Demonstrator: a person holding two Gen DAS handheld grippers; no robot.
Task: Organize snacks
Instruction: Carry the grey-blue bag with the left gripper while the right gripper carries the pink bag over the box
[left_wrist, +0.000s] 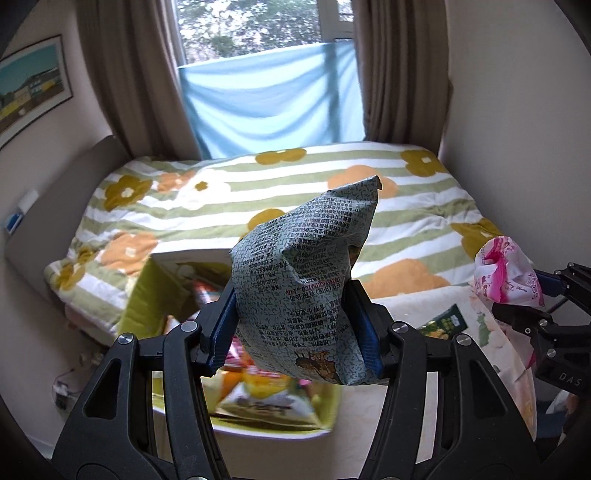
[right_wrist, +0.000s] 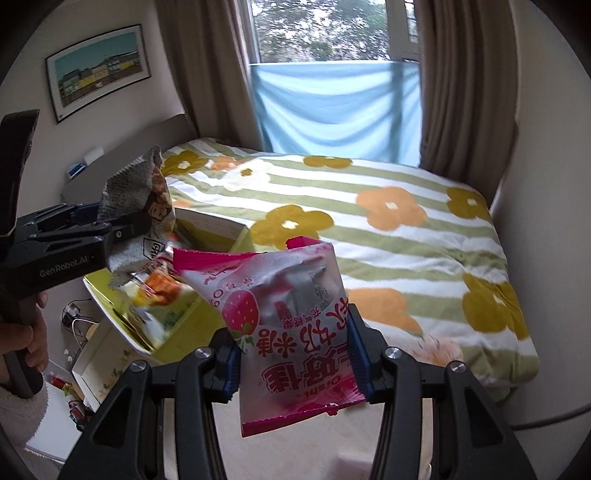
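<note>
My left gripper (left_wrist: 291, 332) is shut on a grey-green printed snack bag (left_wrist: 306, 266) and holds it in the air above an open box with a yellow-green lining (left_wrist: 144, 295) that holds several snack packets. My right gripper (right_wrist: 293, 354) is shut on a pink and white strawberry snack bag (right_wrist: 291, 314), held in the air to the right of the box (right_wrist: 221, 236). The left gripper (right_wrist: 122, 229) with its grey bag (right_wrist: 140, 192) shows at the left of the right wrist view. The pink bag (left_wrist: 506, 269) shows at the right of the left wrist view.
A bed with a green-striped flowered blanket (left_wrist: 258, 184) lies behind the box. A green snack packet (left_wrist: 443, 321) lies on a pale floral surface at the right. Curtains and a window stand behind the bed. Small items lie on the floor at the left (right_wrist: 74, 402).
</note>
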